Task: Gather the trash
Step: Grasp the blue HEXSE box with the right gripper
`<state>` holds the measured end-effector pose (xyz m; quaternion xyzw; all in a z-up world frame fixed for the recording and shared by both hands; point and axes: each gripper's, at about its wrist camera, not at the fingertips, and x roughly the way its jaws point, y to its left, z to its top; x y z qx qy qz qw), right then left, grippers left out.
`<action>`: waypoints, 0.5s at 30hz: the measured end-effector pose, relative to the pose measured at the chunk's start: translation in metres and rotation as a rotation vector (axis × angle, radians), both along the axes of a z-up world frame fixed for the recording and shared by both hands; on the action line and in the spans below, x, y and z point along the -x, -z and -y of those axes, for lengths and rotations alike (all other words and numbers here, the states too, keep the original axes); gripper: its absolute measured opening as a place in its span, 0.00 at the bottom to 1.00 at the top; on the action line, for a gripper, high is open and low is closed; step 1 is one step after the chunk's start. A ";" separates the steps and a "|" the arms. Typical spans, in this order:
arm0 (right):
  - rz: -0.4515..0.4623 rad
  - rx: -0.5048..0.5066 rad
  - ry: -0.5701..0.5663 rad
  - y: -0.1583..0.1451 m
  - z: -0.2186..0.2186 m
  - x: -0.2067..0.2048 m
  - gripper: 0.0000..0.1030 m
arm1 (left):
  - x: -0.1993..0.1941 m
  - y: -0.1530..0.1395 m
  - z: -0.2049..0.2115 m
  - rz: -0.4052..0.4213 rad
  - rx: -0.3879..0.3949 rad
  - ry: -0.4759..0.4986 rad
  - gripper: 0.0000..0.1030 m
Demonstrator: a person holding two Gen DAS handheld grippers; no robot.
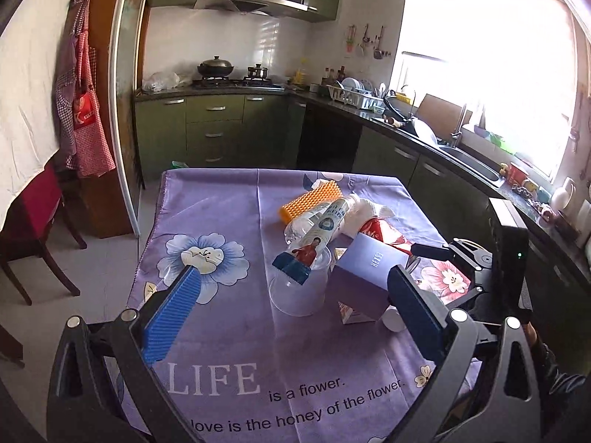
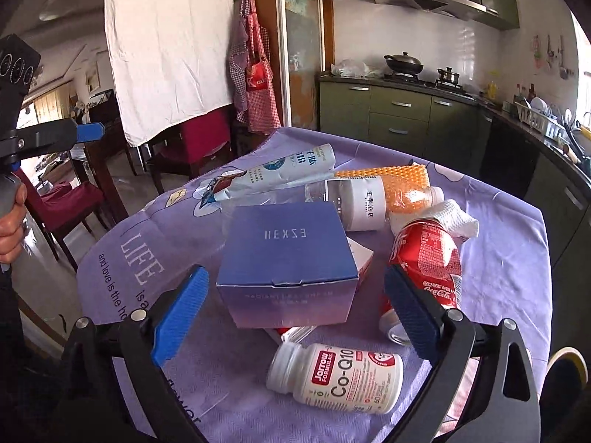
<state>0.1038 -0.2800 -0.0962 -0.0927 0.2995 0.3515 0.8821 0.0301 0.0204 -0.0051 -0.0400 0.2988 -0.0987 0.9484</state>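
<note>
Approach step: both tools empty, left tool (image 1: 291, 310) and right tool (image 2: 295, 313) spread wide; right next must close around blue-purple cardboard box (image 2: 288, 258).

both views are fisheye, each riding on a handheld gripper and looking forward and downward between its 2 blue-padded fingers. the left wrist view sits at the near edge of the purple tablecloth (image 1: 221, 332), facing along the table toward the green cabinets (image 1: 214, 125) and stove; the trash pile lies a little ahead, right of centre. the right wrist view hangs closer, almost over the pile, facing more toward the white hanging sheet (image 2: 170, 44) and dining room. both share the purple box (image 1: 364, 277) (image 2: 288, 262), the tablecloth, aprons and stove wall.
</note>
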 end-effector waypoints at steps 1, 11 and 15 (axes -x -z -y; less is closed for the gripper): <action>-0.003 0.007 -0.006 0.001 -0.001 -0.002 0.93 | -0.001 0.002 0.000 -0.002 0.001 0.003 0.94; -0.010 0.039 -0.022 0.012 -0.016 -0.019 0.89 | -0.013 0.015 0.001 -0.032 0.009 0.022 0.94; -0.025 0.041 -0.019 0.015 -0.016 -0.024 0.74 | -0.014 0.018 0.002 -0.040 0.004 0.028 0.94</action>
